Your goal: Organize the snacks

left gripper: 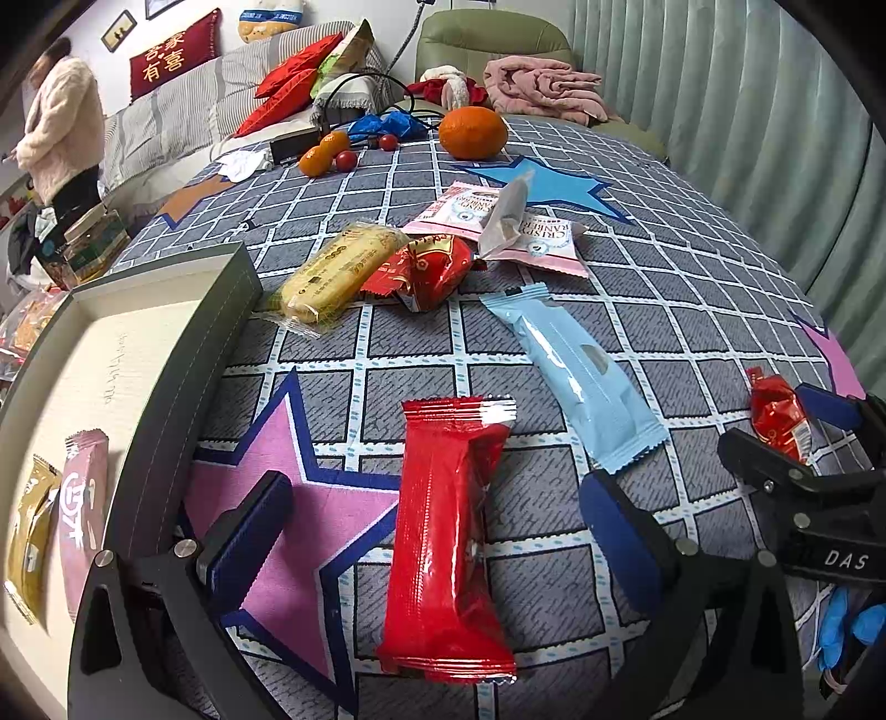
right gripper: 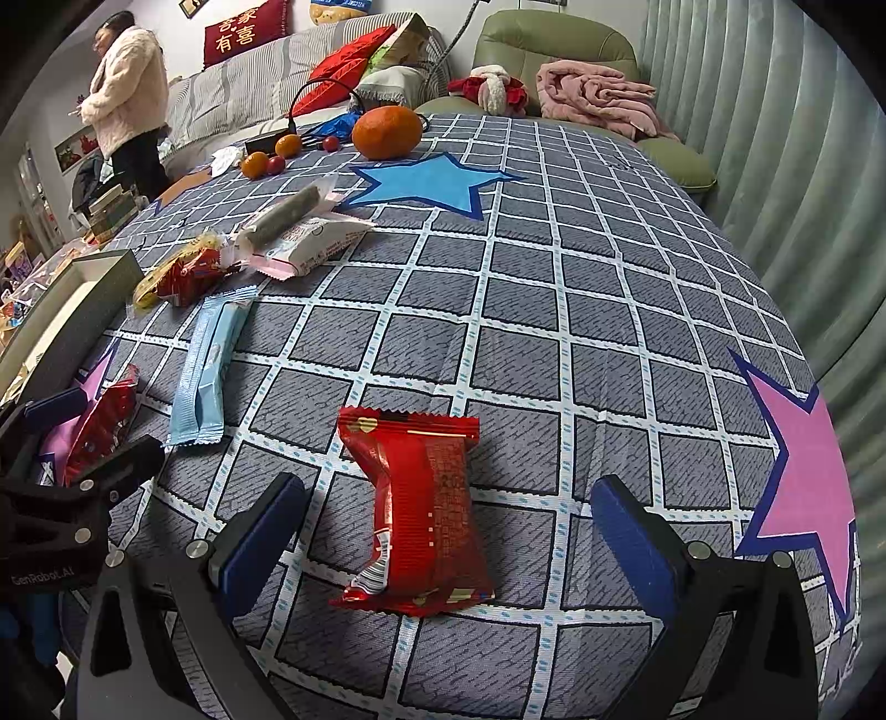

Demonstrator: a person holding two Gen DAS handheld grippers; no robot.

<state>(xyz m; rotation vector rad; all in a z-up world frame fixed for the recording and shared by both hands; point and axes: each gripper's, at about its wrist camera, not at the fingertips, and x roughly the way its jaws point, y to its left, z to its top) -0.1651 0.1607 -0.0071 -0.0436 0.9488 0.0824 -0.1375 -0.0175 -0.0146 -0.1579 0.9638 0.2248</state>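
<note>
Red crinkly foil packet (right gripper: 421, 515) flat between open right gripper (right gripper: 448, 531) pads.

Place: a home living room
Seating: striped grey sofa (right gripper: 238, 94) with red cushions (right gripper: 346, 61); green armchair (right gripper: 554, 41)
Window side: pale green curtains (right gripper: 775, 138)
Table: star-patterned cloth (right gripper: 554, 288) with an orange (right gripper: 386, 132)

The green box (left gripper: 183, 354) is cut off by the left edge of the left wrist view, so only part of its inside shows. Inside the box, the writing on the pink packet (left gripper: 83, 515) and the gold packet (left gripper: 30, 531) is too blurry to read. Beyond the box, a person (left gripper: 61, 127) stands partly cut off by the round black edge.
</note>
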